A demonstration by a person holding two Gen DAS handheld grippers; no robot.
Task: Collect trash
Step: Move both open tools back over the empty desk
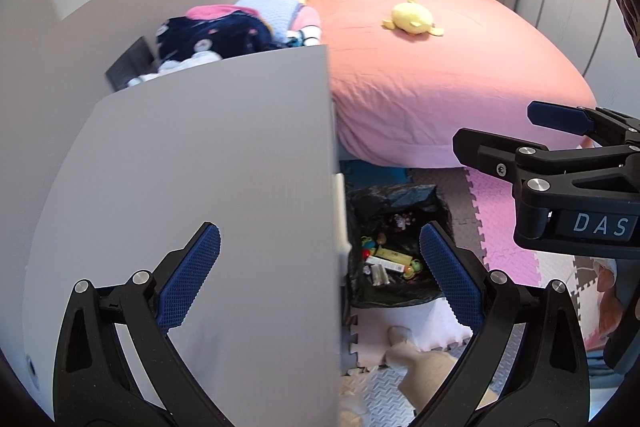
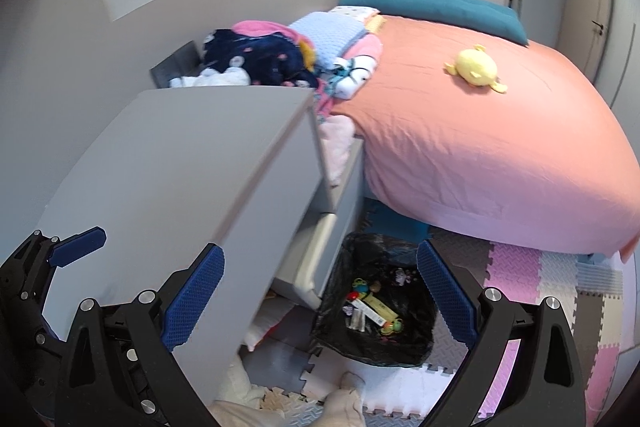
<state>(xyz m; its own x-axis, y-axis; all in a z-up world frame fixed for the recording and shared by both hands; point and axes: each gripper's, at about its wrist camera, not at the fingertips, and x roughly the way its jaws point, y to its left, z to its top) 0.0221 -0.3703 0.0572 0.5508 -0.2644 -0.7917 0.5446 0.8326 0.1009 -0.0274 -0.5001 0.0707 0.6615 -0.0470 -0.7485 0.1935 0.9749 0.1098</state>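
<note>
A black trash bag (image 1: 400, 197) (image 2: 374, 243) stands open on the floor between the grey dresser and the bed. Inside it lie wrappers, a yellow box (image 2: 380, 307) and small colourful scraps (image 1: 370, 247). My left gripper (image 1: 320, 235) hangs open and empty above the dresser's right edge, its right finger over the bag. My right gripper (image 2: 320, 251) is also open and empty, high above the bag's left side. In the left wrist view the right gripper (image 1: 498, 125) reaches in from the right. The left gripper (image 2: 76, 243) shows at the far left of the right wrist view.
The grey dresser (image 1: 200, 167) (image 2: 180, 155) has drawers pulled out, with pink cloth (image 2: 338, 143) in one. A bed (image 2: 500, 147) carries a yellow plush toy (image 1: 412, 17), a teal pillow and piled clothes (image 2: 256, 61). Foam puzzle mats (image 1: 504, 227) cover the floor. A person's socked foot (image 2: 348, 399) is below.
</note>
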